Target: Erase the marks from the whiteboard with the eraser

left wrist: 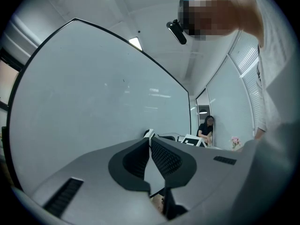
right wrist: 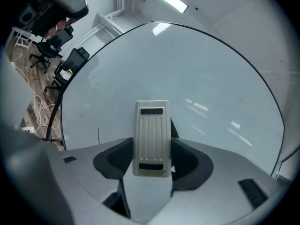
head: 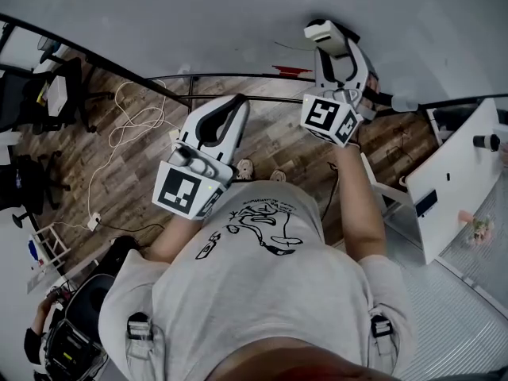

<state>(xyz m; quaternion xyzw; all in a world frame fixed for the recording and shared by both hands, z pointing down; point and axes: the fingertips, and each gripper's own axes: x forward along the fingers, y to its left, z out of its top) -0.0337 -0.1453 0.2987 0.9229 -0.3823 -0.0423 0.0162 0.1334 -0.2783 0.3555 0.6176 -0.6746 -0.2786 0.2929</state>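
R gripper point(right wrist: 151, 159) is pinching eraser point(right wrist: 151, 134) mid-frame, pointing at board point(right wrist: 201, 74). L gripper point(left wrist: 150, 142) is idling, jaws pressed together, nothing between. Red mark point(head: 290, 70) is showing top center.

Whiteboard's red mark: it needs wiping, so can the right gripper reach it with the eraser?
Probably yes: the right gripper, shut on the eraser, is up at the whiteboard, and the red mark sits close beside it with nothing between.

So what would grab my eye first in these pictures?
The pale ribbed eraser, clamped in the right claw in front of the big whiteboard that fills its view. Next, the left claw, shut on nothing and pointed at the same board.
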